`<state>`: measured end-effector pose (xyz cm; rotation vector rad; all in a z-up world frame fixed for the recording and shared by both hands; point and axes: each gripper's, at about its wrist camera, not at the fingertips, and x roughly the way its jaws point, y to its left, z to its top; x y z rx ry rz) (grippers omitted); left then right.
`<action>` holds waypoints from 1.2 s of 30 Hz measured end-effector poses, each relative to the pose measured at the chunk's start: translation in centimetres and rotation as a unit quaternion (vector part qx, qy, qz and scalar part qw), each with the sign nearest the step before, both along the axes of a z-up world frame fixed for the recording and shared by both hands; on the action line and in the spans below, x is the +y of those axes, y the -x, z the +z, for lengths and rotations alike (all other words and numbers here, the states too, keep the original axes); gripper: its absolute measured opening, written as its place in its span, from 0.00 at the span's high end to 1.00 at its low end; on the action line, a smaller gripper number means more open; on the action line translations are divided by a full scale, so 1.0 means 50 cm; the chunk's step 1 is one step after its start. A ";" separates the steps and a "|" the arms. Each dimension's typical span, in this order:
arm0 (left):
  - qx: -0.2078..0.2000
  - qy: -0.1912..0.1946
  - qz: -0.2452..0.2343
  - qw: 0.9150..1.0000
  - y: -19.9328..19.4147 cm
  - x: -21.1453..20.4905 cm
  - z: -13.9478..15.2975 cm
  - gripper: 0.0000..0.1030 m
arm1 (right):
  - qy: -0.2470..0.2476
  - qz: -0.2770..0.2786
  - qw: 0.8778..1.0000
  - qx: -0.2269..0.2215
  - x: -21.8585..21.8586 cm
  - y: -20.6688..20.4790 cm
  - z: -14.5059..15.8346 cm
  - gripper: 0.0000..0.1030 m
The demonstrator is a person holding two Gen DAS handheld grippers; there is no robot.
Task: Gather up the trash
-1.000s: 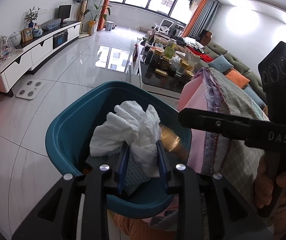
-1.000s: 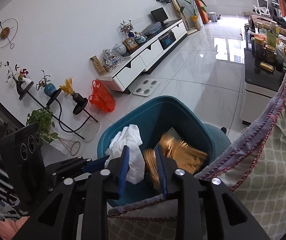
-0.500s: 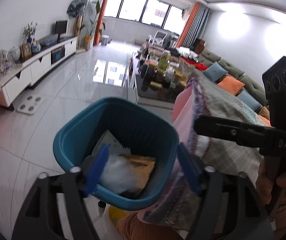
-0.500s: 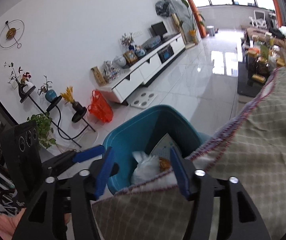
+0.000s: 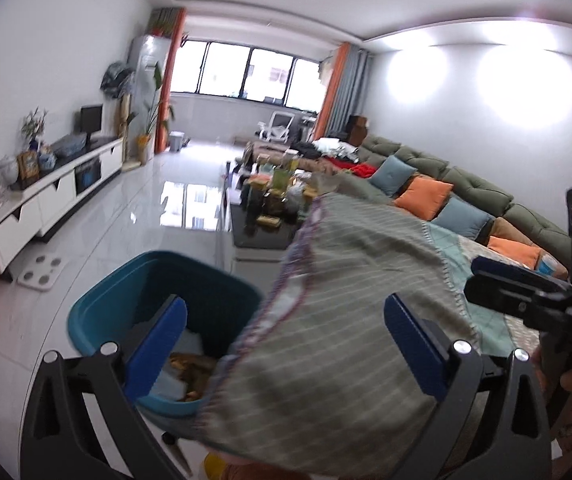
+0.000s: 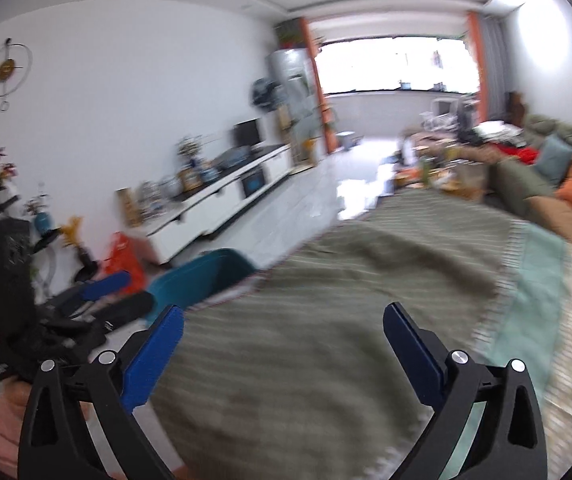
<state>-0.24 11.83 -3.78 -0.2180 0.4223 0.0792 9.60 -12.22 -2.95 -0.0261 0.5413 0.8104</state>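
A teal bin [image 5: 106, 308] stands on the floor beside a blanket-covered seat [image 5: 345, 320]. Inside it lie white paper [image 5: 190, 342] and a golden wrapper [image 5: 190, 364]. My left gripper [image 5: 286, 340] hovers above the bin's near edge and the blanket, its jaws opening wide with nothing between them. My right gripper [image 6: 284, 344] is over the blanket [image 6: 325, 300], jaws also opening and empty. The bin [image 6: 202, 280] shows to its left in the blurred right wrist view, with the left gripper [image 6: 106, 296] beside it. The right gripper [image 5: 525, 300] shows at the right of the left wrist view.
A dark coffee table [image 5: 262, 232] crowded with jars stands beyond the bin. A green sofa [image 5: 465, 188] with cushions runs along the right. A white TV cabinet [image 5: 58, 192], a floor scale [image 5: 40, 272] and an orange bag [image 6: 124, 256] lie to the left.
Both grippers let go: the white paper and golden wrapper now lie in the bin. Both jaws went from shut to wide, and both grippers drew back and up over the blanket.
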 end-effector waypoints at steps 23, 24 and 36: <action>-0.105 -0.067 -0.042 0.991 -0.036 -0.288 0.064 0.03 | -0.017 -0.298 0.947 -0.123 -0.322 0.102 -0.011 0.04; -0.106 -0.067 -0.043 0.991 -0.034 -0.287 0.063 0.03 | -0.018 -0.300 0.946 -0.124 -0.327 0.109 -0.010 0.04; -0.112 -0.076 -0.050 0.990 -0.030 -0.314 0.051 0.03 | -0.018 -0.323 0.935 -0.142 -0.345 0.127 0.006 0.04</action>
